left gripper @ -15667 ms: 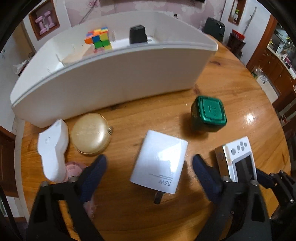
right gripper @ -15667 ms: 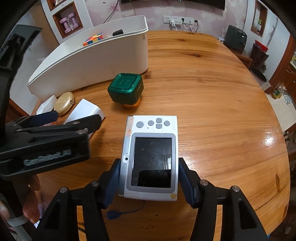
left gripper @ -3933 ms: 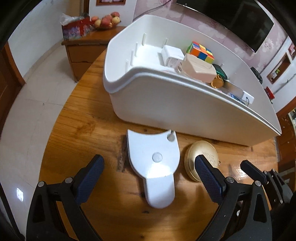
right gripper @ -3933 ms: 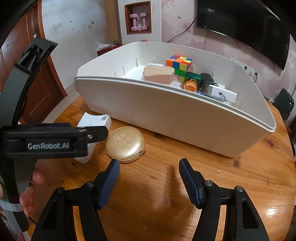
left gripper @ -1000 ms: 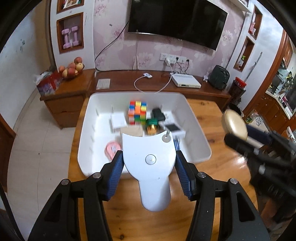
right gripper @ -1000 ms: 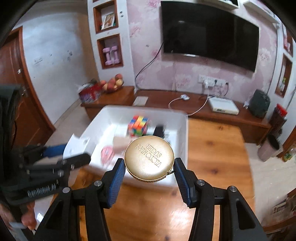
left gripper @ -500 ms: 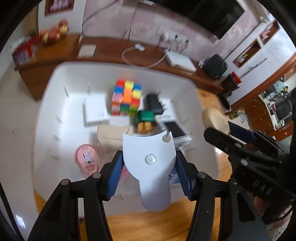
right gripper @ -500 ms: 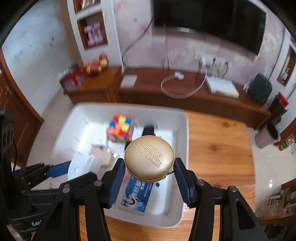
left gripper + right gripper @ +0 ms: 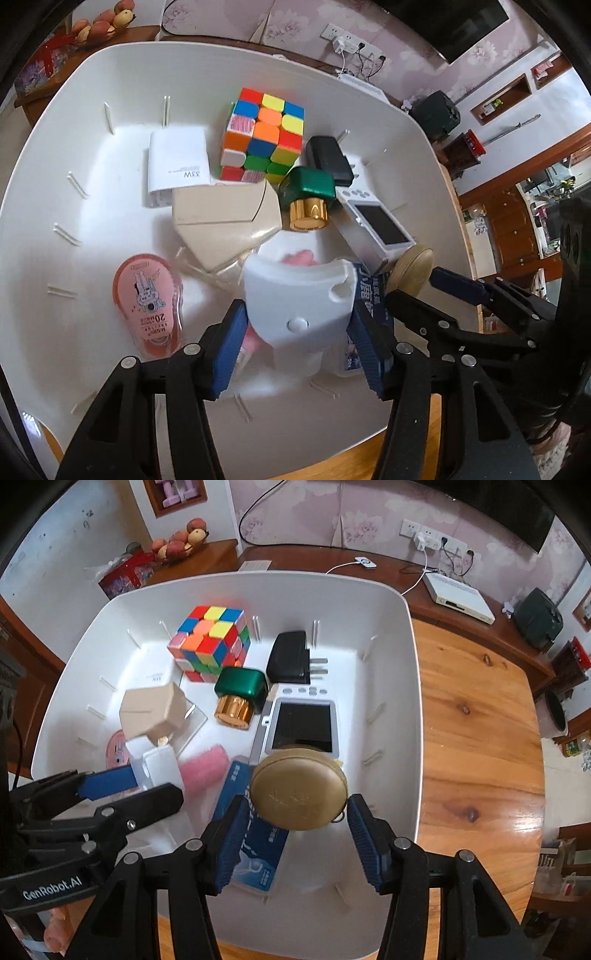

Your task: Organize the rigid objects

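While both grippers are held over the white bin (image 9: 413, 686) on the wooden table (image 9: 476, 716), its floor is crowded by a cube (image 9: 210, 642), black plug (image 9: 290, 659), green bottle (image 9: 240, 694), handheld console (image 9: 301, 722), beige box (image 9: 153, 709), pink roller (image 9: 203, 768) and blue packet (image 9: 255, 843). The white holder (image 9: 297, 302) is clamped in the left gripper (image 9: 297, 345), tilted down just above the clutter. The gold tin (image 9: 299, 794) lies between the spread fingers of the right gripper (image 9: 297, 840); contact cannot be told.
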`<state>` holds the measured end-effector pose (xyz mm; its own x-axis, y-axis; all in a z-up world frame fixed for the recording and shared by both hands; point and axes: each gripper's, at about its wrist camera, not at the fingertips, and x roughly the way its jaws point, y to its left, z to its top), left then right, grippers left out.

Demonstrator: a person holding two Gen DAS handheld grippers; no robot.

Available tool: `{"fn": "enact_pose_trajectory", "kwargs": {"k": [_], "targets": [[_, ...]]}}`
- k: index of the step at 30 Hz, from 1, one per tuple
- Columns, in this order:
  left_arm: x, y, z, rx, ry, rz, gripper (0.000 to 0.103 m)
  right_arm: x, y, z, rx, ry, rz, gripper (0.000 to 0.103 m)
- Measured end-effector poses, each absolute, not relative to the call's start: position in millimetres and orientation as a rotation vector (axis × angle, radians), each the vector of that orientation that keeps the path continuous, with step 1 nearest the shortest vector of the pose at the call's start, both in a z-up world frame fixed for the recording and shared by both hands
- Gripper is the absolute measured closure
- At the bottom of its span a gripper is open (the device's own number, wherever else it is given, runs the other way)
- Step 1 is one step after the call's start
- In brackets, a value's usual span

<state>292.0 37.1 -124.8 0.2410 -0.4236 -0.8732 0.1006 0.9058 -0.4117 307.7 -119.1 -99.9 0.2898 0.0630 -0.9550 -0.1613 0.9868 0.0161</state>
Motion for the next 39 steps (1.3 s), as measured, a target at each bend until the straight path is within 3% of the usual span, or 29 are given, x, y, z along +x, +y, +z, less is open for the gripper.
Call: {"fn": "enact_pose_trajectory", "kwargs": {"k": [5, 33, 36, 39], "targets": [[280.1, 40.5, -115.9, -0.229, 1.241, -0.32, 0.018, 293.3, -120.2, -95.5, -0.129, 1.224, 0.152, 0.04], [136.2, -6.7, 0.1, 0.005, 0.972, -0.285, 0.017, 131.0, -167.3, 8.1, -0.088, 0.879, 0.099, 0.04], [111.8, -11.1, 13.8, 0.02, 0.932, -0.275, 0.017, 102.0, -170.5, 20.9, -0.105, 0.839, 0.09, 0.033], [91.3, -13.2, 20.3, 0.011, 0.919, -0.271, 0.017, 74.5, -169.9, 30.6, -0.122, 0.799, 0.095, 0.033]]}}
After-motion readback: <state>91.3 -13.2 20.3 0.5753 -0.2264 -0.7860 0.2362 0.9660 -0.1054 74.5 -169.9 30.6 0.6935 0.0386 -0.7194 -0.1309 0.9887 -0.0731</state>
